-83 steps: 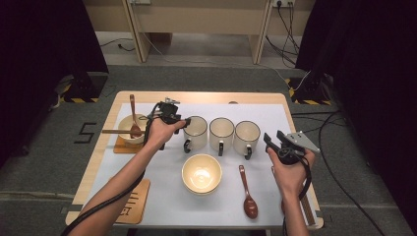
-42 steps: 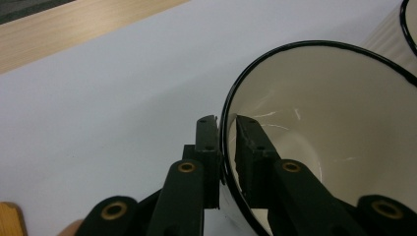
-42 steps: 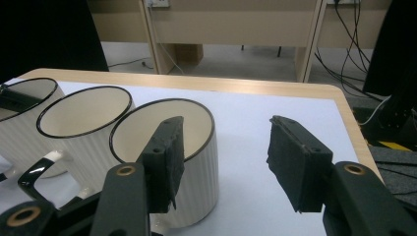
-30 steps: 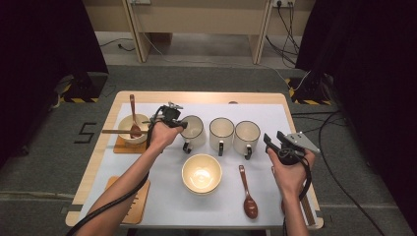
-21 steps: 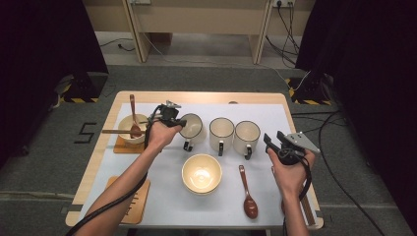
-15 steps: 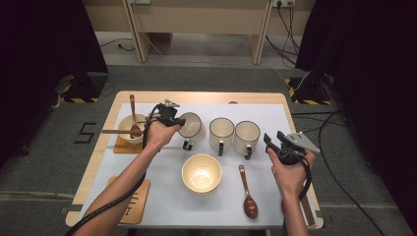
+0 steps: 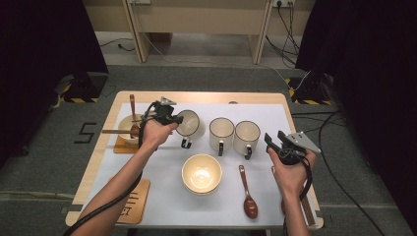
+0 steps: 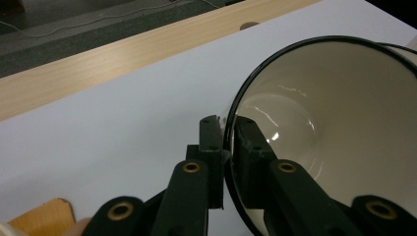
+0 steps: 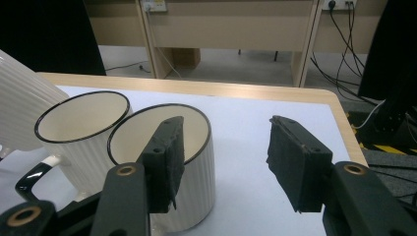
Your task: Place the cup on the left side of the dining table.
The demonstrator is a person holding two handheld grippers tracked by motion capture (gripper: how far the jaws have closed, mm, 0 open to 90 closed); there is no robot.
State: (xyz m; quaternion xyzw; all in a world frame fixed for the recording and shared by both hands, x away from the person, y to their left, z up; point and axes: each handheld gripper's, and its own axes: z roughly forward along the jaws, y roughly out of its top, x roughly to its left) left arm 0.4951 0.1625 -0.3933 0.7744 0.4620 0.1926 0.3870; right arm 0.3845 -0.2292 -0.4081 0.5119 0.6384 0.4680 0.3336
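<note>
Three cream ribbed mugs with black rims stand in a row on the white mat. My left gripper is shut on the rim of the leftmost mug, which is tipped toward it. In the left gripper view one jaw is inside the mug and the other outside, with the left gripper pinching the wall. The middle mug and right mug stand upright. My right gripper hangs open to the right of them, and the right gripper looks over the right mug with nothing held.
A cream bowl sits at the front centre, a brown wooden spoon to its right. At the left, a bowl with spoons rests on a wooden coaster; another coaster lies at the front left edge.
My left gripper has closed on the leftmost mug's rim and tipped the mug over toward the left. The right gripper has stayed where it was.
</note>
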